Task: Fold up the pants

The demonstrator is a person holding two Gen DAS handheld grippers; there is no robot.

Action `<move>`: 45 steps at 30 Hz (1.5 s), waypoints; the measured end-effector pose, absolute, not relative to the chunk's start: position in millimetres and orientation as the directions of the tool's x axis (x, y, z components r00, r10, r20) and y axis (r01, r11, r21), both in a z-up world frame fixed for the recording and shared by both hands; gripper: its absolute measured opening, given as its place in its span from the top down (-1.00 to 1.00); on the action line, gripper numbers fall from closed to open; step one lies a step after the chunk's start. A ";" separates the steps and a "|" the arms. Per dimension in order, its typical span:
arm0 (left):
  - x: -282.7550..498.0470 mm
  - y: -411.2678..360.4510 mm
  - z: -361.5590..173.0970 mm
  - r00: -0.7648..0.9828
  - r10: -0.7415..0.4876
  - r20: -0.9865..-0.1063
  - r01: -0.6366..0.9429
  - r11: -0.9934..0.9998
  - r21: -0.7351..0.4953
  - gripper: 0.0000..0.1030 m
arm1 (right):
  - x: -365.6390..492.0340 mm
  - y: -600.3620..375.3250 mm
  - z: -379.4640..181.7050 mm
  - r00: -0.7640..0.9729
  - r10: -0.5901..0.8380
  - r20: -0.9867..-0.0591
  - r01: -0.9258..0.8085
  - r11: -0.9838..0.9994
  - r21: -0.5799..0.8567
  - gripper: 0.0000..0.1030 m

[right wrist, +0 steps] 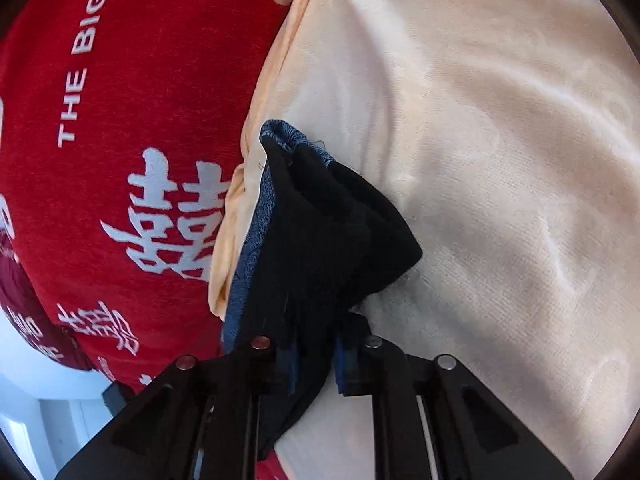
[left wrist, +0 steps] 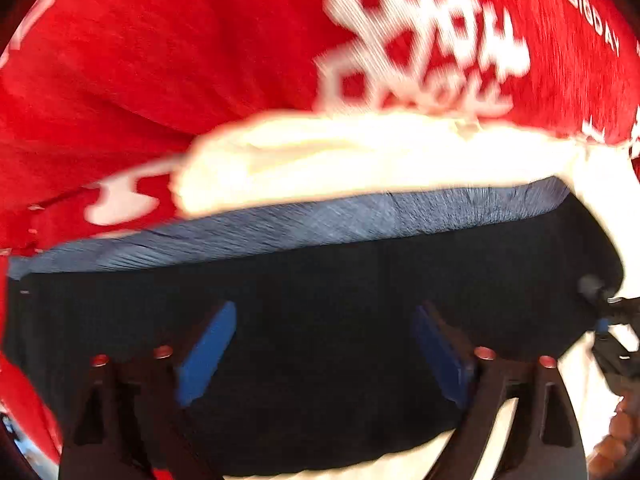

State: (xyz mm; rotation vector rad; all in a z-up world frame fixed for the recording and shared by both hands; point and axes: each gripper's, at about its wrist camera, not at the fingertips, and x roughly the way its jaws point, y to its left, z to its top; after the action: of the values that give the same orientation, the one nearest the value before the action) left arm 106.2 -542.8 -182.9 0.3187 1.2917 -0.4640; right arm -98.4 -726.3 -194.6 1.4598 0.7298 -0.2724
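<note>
The dark navy pants [left wrist: 320, 288] lie on a cream blanket [left wrist: 360, 156], their lighter blue inside showing along the far edge. My left gripper [left wrist: 324, 336] hovers over the dark cloth with its blue pads [left wrist: 208, 348] wide apart and nothing between them. In the right wrist view the pants [right wrist: 320, 216] are bunched into a peaked fold. My right gripper [right wrist: 316, 354] is shut on that cloth, which hangs down between the fingers. The left wrist view is motion blurred.
A red blanket with white lettering [left wrist: 160, 60] lies beyond the cream one and fills the left of the right wrist view [right wrist: 100, 160]. The cream blanket [right wrist: 500, 160] spreads wide to the right. The other gripper's tip [left wrist: 612, 320] shows at the right edge.
</note>
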 end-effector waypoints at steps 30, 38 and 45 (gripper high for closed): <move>164.7 -206.7 -177.5 0.281 0.031 -0.959 0.211 0.973 0.093 -0.76 | 82.7 -370.2 -88.5 0.429 0.039 -0.903 0.073 0.994 0.077 0.60; 169.0 -188.9 -157.6 0.299 -0.049 -0.953 0.233 0.972 0.024 -0.76 | 75.4 -266.1 -122.6 0.337 -0.269 -0.902 -0.147 0.932 -0.332 0.05; 176.8 -226.8 -194.4 0.228 -0.048 -0.973 0.298 0.954 0.023 -0.76 | 48.0 -384.2 -112.6 0.424 0.388 -0.818 0.381 0.743 0.550 -0.28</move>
State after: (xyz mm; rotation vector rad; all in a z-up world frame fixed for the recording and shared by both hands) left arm 176.8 -226.8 -194.4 0.2216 1.3226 -0.2410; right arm 48.0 -384.2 -112.6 0.7792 1.1672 0.0050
